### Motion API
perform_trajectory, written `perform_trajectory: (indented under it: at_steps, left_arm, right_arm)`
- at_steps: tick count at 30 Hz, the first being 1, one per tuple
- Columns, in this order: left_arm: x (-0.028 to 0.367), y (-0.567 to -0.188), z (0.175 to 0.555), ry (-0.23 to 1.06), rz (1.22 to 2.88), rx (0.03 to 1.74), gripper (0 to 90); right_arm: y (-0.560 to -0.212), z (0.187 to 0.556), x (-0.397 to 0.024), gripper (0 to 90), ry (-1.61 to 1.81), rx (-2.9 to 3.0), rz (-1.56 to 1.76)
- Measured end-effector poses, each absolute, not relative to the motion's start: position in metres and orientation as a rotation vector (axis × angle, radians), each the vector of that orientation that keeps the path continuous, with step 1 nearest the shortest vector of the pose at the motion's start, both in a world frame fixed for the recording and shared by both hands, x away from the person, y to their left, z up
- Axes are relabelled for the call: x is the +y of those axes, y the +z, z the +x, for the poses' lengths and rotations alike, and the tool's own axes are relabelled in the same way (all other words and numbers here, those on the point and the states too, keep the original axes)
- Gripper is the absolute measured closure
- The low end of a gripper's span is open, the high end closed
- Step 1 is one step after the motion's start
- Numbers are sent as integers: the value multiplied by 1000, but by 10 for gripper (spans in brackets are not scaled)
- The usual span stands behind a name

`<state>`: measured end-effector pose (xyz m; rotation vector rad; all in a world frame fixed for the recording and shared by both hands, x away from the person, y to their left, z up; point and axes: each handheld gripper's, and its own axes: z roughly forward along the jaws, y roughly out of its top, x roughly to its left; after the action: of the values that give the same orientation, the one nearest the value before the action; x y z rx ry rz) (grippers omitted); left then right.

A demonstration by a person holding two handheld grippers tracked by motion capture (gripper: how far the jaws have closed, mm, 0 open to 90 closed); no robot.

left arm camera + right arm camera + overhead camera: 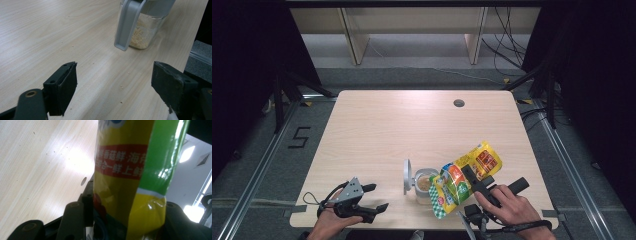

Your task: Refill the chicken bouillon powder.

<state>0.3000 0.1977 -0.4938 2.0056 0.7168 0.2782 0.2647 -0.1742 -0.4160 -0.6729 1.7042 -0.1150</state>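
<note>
Two tongs are at work over the near edge of the bench [377,125]. Right tongs [472,176]: jaws closed onto a yellow-and-green snack bag [464,179], gripped across its body and held tilted, the lower end hanging at the mouth of a clear jar [424,186]; in the right gripper view the bag [125,182] stands pinched between the two black jaws. Left tongs [374,198]: jaws spread wide with nothing between them, resting low near the bench's front left edge, well apart from the jar; in the left gripper view the open jaws frame the jar [145,30] farther off.

The jar stands upright near the front middle of the bench, its grey flip lid [407,176] swung open to the left side. Pale crumbly granules [138,35] fill the lower part of the jar, and a few crumbs lie scattered on the bench.

Judged progress: lid already open, bag lifted and brought to the jar's mouth, some contents already inside. Whether material is flowing at this moment cannot be told. Judged remainder: finishing the pour, setting the bag down, and closing the lid, for which the free left tongs appear well placed.
</note>
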Motion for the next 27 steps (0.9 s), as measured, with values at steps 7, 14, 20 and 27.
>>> perform_trajectory:
  at_steps: [7, 14, 20, 27]
  left_arm:
    - [198, -494, 300, 280, 2013, 709, 202]
    - [198, -494, 300, 279, 2012, 709, 203]
    - [198, -494, 300, 277, 2013, 709, 203]
    - [197, -494, 300, 274, 2012, 710, 203]
  right_arm:
    - [-416, 265, -175, 583, -104, 1705, -663]
    - [-414, 265, -173, 583, -114, 1702, -688]
    - [-416, 266, -174, 584, -109, 1707, -669]
    - [-417, 266, -174, 584, -115, 1712, -675]
